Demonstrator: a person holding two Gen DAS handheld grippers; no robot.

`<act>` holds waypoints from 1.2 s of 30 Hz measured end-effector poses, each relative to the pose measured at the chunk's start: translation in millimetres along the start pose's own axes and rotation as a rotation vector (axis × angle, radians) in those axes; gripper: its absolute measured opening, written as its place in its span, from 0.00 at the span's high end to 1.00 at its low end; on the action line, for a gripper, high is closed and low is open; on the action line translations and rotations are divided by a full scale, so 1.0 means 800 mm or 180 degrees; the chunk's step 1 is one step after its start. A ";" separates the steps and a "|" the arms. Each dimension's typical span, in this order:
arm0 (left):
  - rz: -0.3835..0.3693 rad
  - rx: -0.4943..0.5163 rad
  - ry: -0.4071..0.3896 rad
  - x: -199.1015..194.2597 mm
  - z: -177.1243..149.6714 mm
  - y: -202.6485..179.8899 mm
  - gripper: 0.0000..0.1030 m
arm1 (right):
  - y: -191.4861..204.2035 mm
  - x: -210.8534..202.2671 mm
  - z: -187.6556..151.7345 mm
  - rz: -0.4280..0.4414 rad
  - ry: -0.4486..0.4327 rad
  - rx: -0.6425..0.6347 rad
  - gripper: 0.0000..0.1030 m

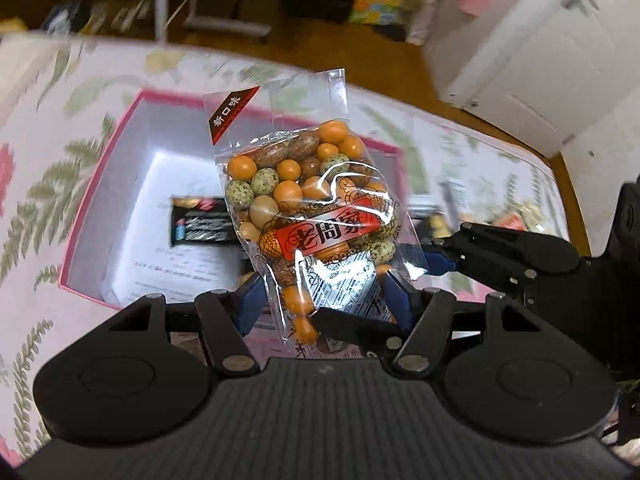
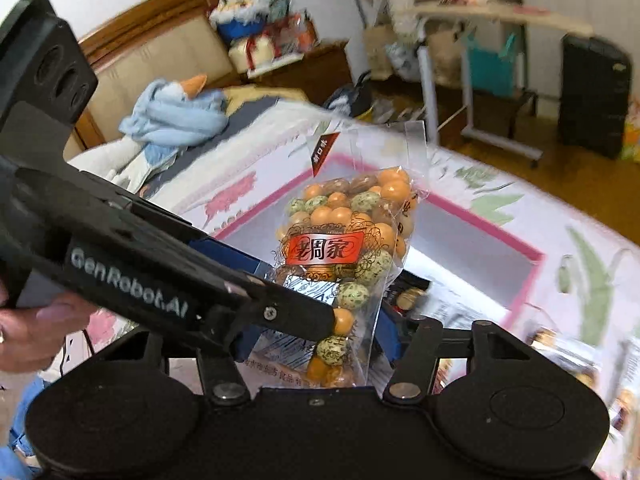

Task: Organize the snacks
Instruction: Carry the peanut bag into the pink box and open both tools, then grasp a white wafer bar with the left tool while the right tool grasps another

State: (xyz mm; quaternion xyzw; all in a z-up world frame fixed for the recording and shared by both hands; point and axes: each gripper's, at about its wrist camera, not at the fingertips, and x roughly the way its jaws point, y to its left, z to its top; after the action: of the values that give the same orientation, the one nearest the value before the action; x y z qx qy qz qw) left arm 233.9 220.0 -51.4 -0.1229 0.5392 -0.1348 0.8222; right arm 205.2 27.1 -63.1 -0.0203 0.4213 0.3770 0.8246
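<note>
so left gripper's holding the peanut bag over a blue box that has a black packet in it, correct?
Not blue. The box is pink, as the left wrist view shows. The rest holds: the left gripper holds the peanut bag over it, and a black packet lies inside.

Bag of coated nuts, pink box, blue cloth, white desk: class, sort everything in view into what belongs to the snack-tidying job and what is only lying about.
Belongs to the job:
bag of coated nuts
pink box
dark snack packet in the box
left gripper
right gripper

Lying about:
blue cloth
white desk
black case
</note>
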 end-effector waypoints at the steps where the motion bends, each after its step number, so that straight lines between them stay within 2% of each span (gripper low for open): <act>1: -0.0007 -0.0075 0.0010 0.009 0.005 0.013 0.40 | -0.005 0.017 0.005 0.0025 0.0040 0.0006 0.40; 6: 0.0189 -0.0225 -0.0015 0.043 0.018 0.048 0.40 | -0.015 0.075 0.023 0.0063 0.0240 -0.0043 0.41; 11: 0.0376 -0.0391 -0.0060 0.063 0.019 0.072 0.36 | -0.016 0.109 0.028 0.0111 0.0371 -0.0009 0.38; 15: 0.0736 -0.0176 -0.0133 0.075 0.011 0.068 0.35 | -0.002 0.128 0.028 -0.0166 0.0649 -0.0199 0.34; 17: 0.0802 -0.0081 -0.0199 0.073 0.005 0.062 0.35 | 0.003 0.114 0.023 -0.0210 0.0570 -0.0303 0.34; 20: 0.0600 -0.0140 -0.0237 0.060 -0.002 0.056 0.35 | 0.003 0.077 0.018 -0.0219 0.0470 -0.0236 0.33; 27: 0.0440 0.0055 -0.0388 0.007 -0.019 0.025 0.35 | -0.015 -0.020 -0.001 -0.0341 0.0250 -0.0011 0.33; 32: 0.0362 0.0298 -0.0451 -0.026 -0.033 -0.009 0.36 | -0.033 -0.091 -0.030 -0.0387 -0.0030 0.0305 0.33; 36: 0.0254 0.0535 -0.0454 -0.040 -0.044 -0.047 0.36 | -0.039 -0.139 -0.058 -0.0482 -0.0159 0.0355 0.33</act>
State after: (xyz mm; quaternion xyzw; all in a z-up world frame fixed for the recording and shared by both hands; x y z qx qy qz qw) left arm 185.7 194.4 -24.8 -0.0413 0.4706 -0.1376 0.8706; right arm 153.4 -78.9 -23.2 0.0033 0.4182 0.2898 0.8609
